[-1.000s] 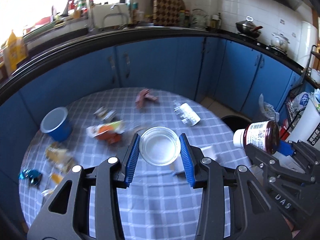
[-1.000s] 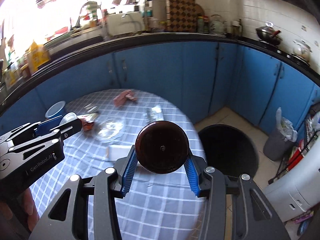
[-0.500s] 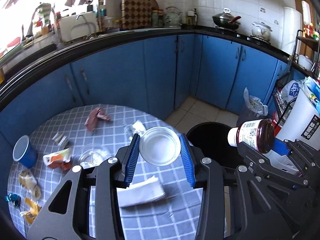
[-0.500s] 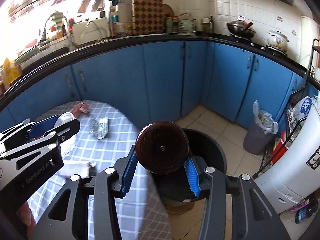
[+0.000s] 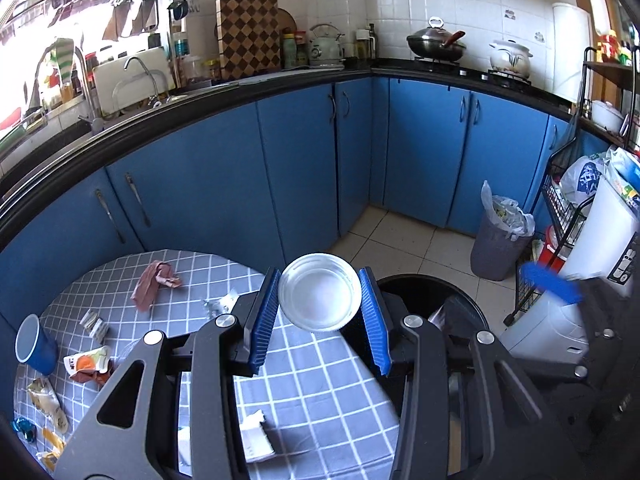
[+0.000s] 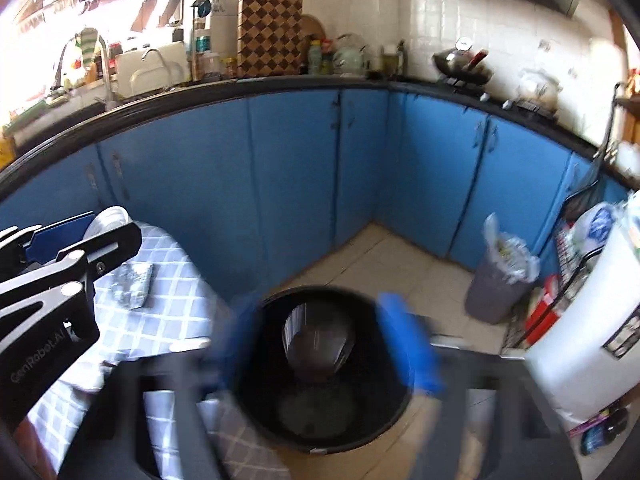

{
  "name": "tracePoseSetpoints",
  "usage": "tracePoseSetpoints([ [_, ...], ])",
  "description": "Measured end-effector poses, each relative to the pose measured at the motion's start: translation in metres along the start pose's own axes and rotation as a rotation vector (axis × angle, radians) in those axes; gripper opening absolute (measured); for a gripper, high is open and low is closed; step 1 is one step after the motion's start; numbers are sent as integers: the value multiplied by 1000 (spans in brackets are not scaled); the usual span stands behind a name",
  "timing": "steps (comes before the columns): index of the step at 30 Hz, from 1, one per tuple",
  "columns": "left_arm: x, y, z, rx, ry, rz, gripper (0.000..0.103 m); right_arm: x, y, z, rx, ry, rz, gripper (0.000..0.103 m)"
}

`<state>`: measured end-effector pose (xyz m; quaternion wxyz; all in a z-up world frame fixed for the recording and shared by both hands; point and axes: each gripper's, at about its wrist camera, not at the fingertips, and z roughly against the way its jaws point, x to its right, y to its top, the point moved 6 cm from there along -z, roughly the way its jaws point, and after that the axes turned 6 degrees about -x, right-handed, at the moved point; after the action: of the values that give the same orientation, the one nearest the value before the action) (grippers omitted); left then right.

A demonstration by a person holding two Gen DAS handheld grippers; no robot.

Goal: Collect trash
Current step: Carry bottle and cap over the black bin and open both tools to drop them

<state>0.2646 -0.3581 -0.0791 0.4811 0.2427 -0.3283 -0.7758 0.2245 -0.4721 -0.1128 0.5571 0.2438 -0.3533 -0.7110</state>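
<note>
My left tongs [image 5: 320, 316] are closed on a small clear plastic cup [image 5: 319, 292], its round rim facing me, one blue pad pressed against each side. They hang over the near right edge of the round table [image 5: 312, 384], where the grey checked cloth falls away toward the black trash bin [image 5: 464, 300] on the floor just beside it.

My right tongs [image 6: 332, 340] have just been opening, and their blurred blue pads now stand wide apart above the mouth of that bin. Nothing is pressed between them: the dark brown jar [image 6: 319, 344] is clear of both pads, seen end-on inside the bin's opening, and I cannot tell whether it has reached the bottom.

More trash lies on the cloth. A folded white paper [image 5: 256, 436] sits at the near edge under my left tongs, a crumpled foil wrapper [image 5: 218, 305] lies just past the left pad, and a pink crumpled wrapper [image 5: 154, 284] sits near the far edge. Toward the left edge there are an orange snack packet [image 5: 86, 364], a blue cup [image 5: 34, 344] standing upright, and several smaller wrappers too small to name.

Beyond the bin, a grey waste bin [image 5: 500, 240] lined with a plastic bag stands against the blue cabinets [image 5: 304, 168].
</note>
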Motion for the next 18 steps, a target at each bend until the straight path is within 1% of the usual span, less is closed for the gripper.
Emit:
tracePoseSetpoints([
  [1, 3, 1, -3, -3, 0, -3, 41, 1, 1, 3, 15, -15, 6, 90],
  [5, 14, 3, -10, -9, -5, -15, 41, 7, -1, 4, 20, -64, 20, 90],
  [13, 36, 4, -23, -25, -13, -43, 41, 33, -15, 0, -12, -70, -34, 90],
  [18, 47, 9, -32, -31, -11, -60, 41, 40, -20, -1, -20, -79, -44, 90],
])
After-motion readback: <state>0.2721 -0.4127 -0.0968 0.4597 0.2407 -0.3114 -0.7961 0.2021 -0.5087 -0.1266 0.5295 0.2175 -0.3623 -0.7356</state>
